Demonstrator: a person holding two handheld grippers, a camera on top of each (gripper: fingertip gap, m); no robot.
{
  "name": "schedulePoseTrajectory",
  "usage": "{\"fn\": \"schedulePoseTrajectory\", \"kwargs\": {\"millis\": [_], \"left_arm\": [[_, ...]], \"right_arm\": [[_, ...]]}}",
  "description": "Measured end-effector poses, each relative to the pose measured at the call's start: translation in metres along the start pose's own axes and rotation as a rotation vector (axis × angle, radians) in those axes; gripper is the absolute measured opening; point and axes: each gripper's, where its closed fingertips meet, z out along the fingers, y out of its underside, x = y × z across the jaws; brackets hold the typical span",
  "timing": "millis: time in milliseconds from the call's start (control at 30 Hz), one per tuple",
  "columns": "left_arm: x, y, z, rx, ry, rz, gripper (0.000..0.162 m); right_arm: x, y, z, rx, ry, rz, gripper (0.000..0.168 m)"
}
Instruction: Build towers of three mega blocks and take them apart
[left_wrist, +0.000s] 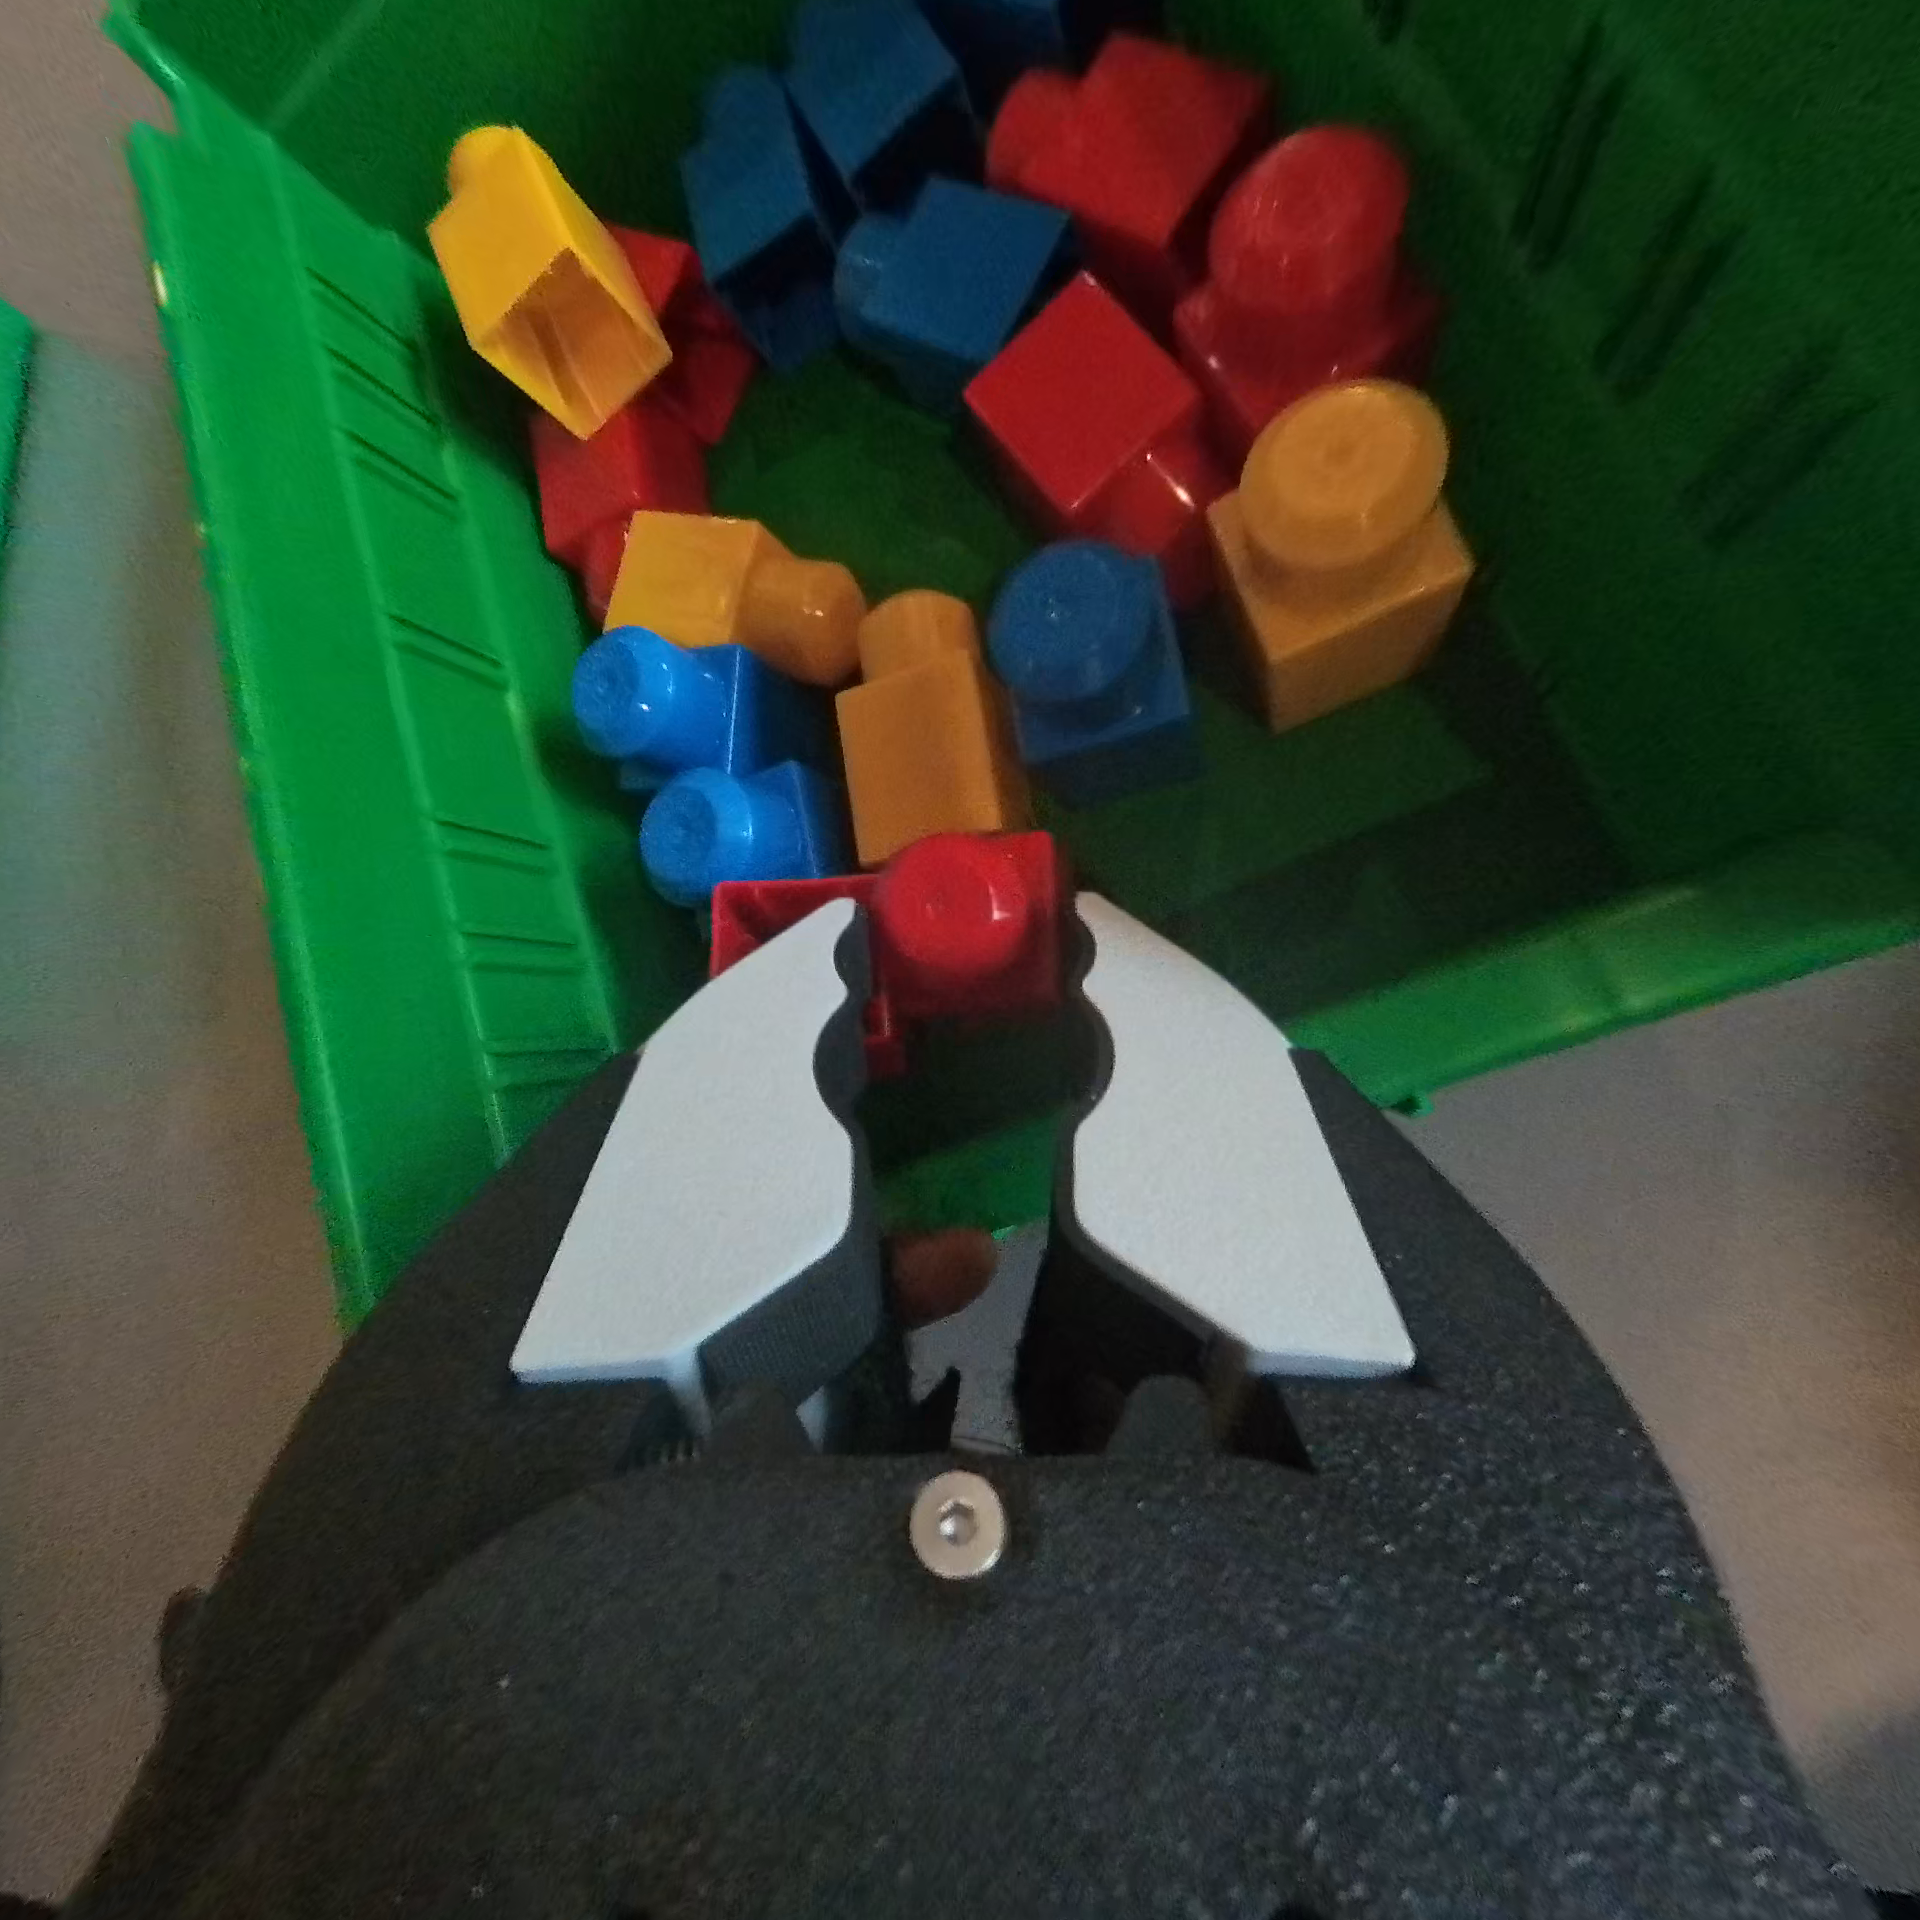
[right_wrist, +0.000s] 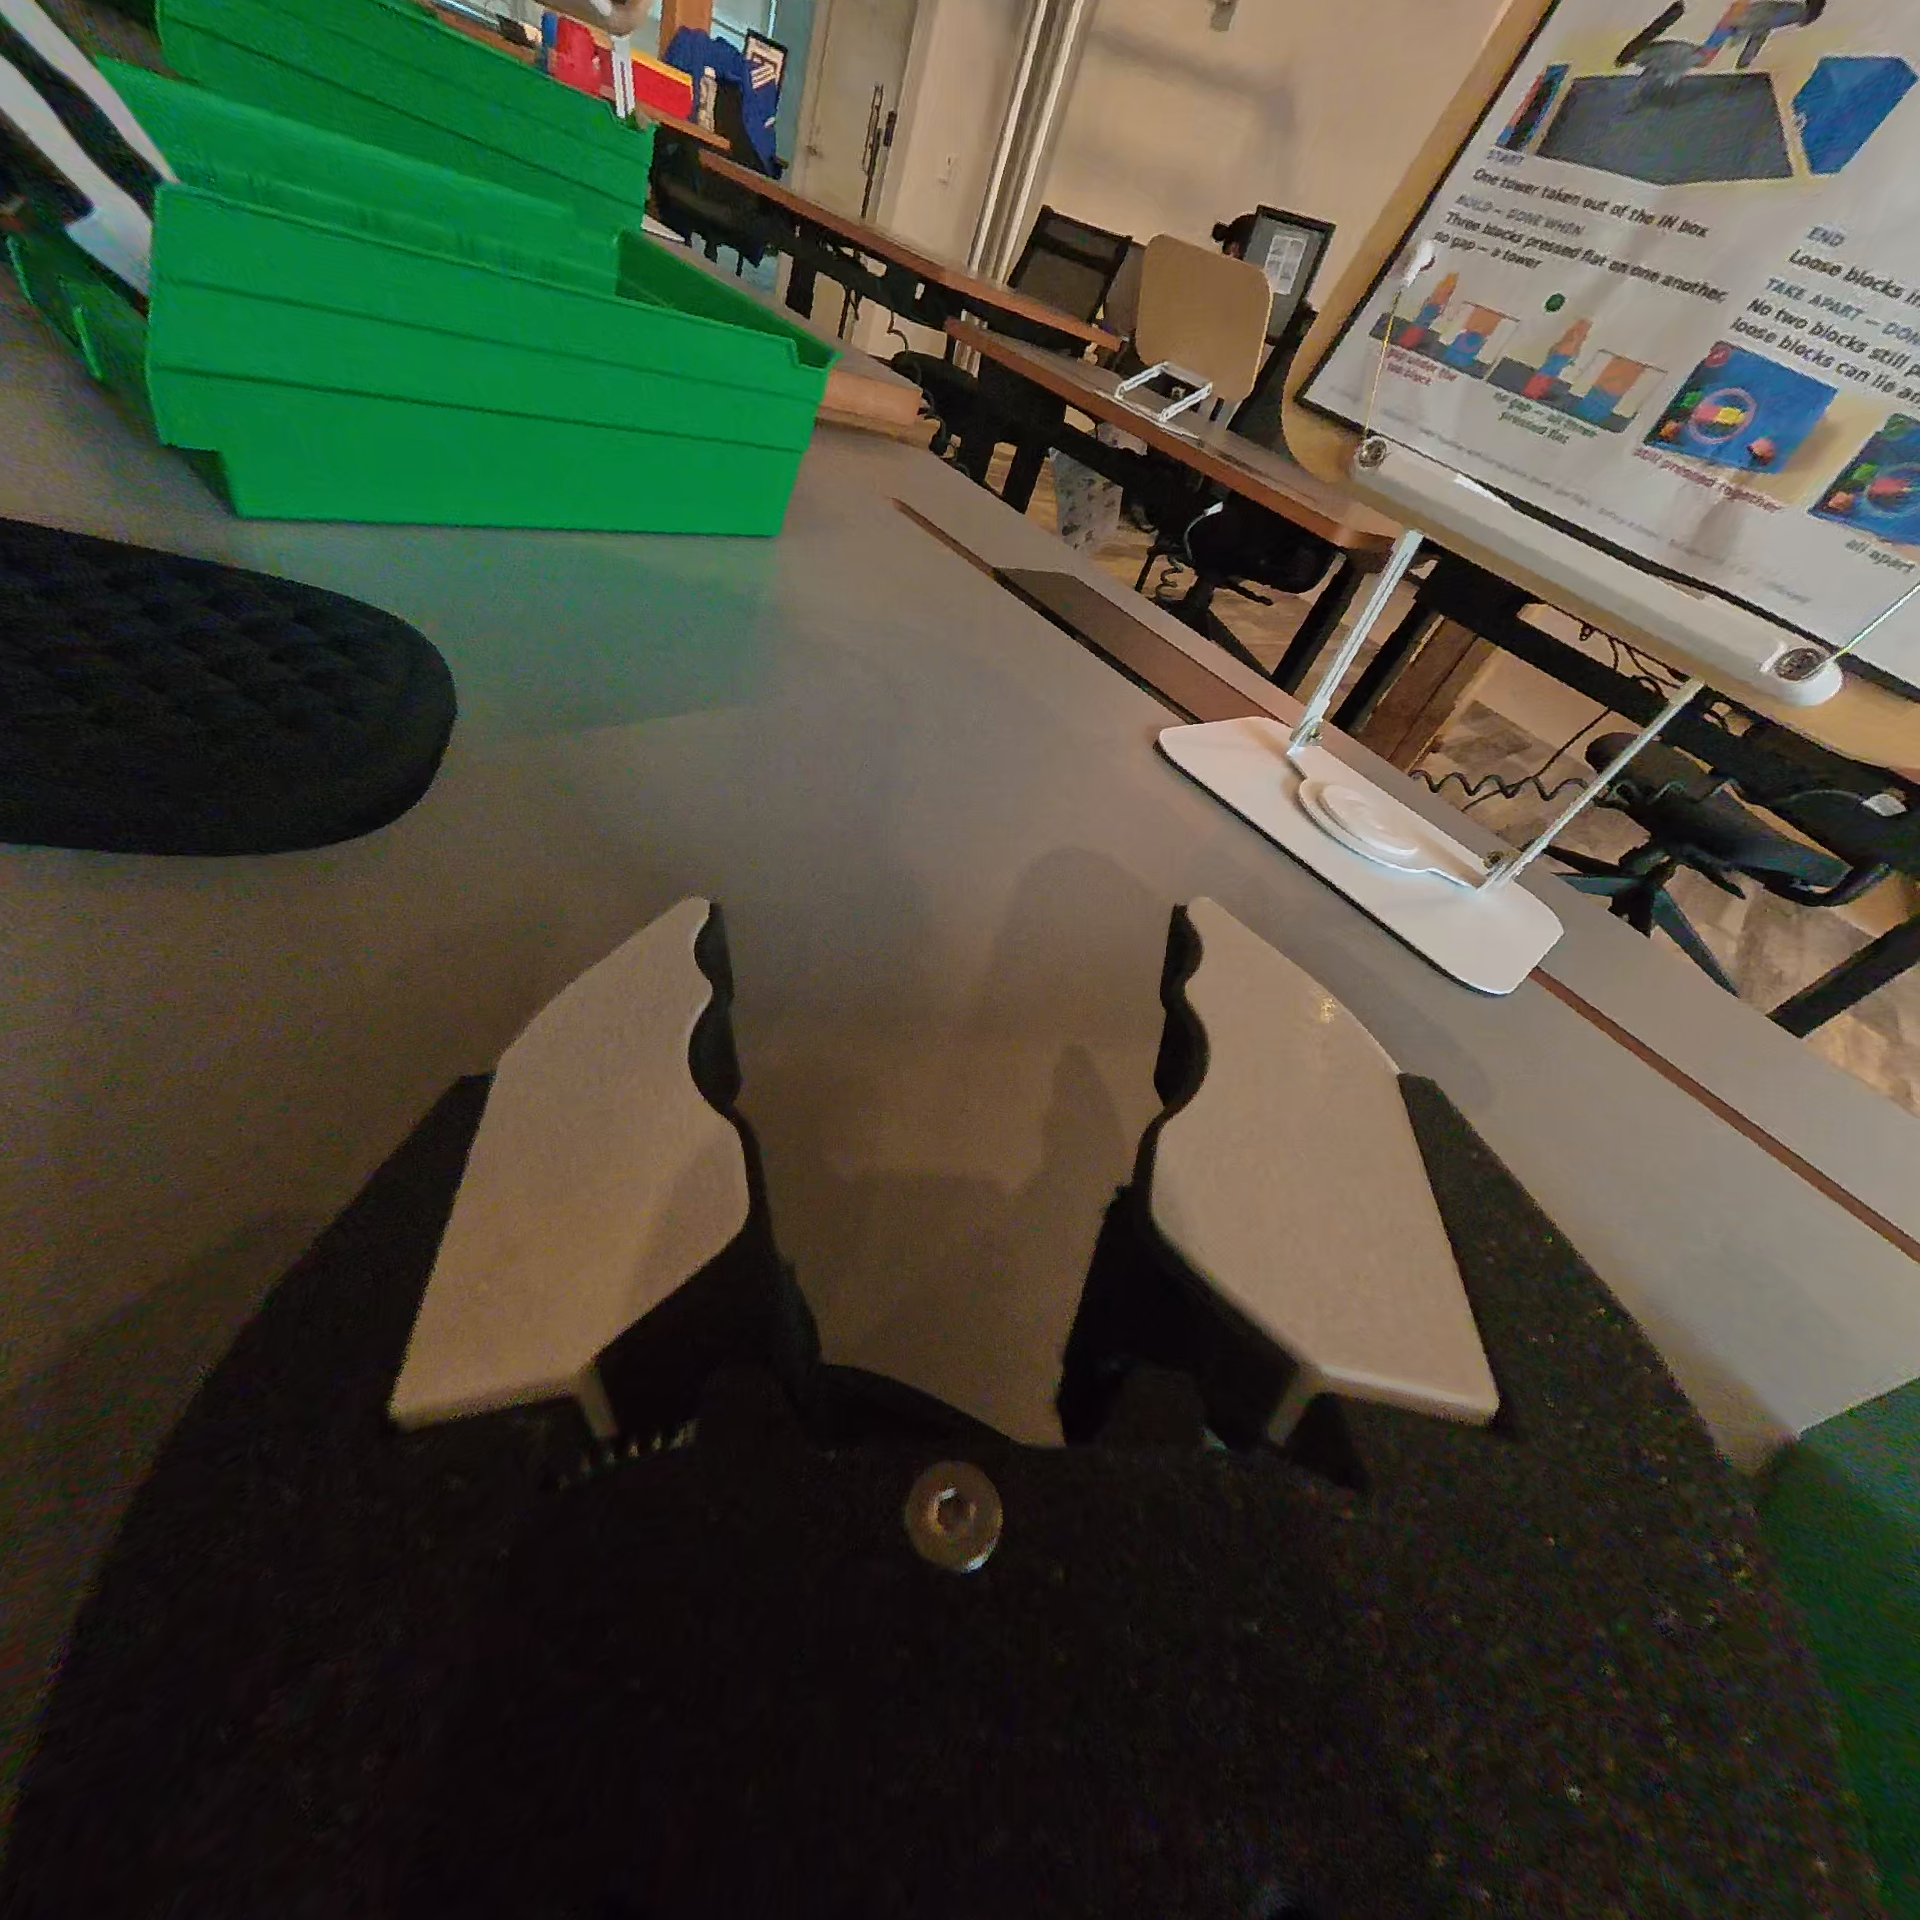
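Left gripper (left_wrist: 966, 935): clamped on a red block (left_wrist: 971, 925), just over the green bin (left_wrist: 343, 665).
Blocks: loose in the bin, 12 o'clock.
Right gripper (right_wrist: 945, 997): fingers apart, empty, above grey table (right_wrist: 727, 665).
Mat (right_wrist: 187, 686): 10 o'clock.
Stand (right_wrist: 1361, 842): 2 o'clock.
Room: desks, chairs beyond.

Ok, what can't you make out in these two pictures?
- Left wrist view: the red block between the left gripper fingers; its underside is hidden, so whether more blocks are attached is unclear.
- Right wrist view: stacked green bins; walls hide their contents.
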Motion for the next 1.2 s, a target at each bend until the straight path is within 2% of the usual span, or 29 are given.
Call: {"fn": "schedulePoseTrajectory", "kwargs": {"millis": [233,633,900,1200], "left_arm": [[-0.003,0.0,0.001,-0.01,-0.043,0.036,0.039],[-0.003,-0.007,0.002,0.011,-0.051,0.055,0.029],[-0.002,-0.016,-0.005,0.052,-0.045,0.046,0.028],[-0.004,-0.054,-0.046,0.184,-0.097,0.079,0.028]], "right_arm": [[-0.003,0.002,0.002,-0.014,-0.007,-0.019,0.079],[-0.007,0.004,0.006,-0.043,-0.02,-0.061,0.079],[-0.006,0.002,0.009,-0.041,-0.018,-0.057,0.08],[-0.007,0.0,0.012,-0.044,-0.015,-0.062,0.08]]}}
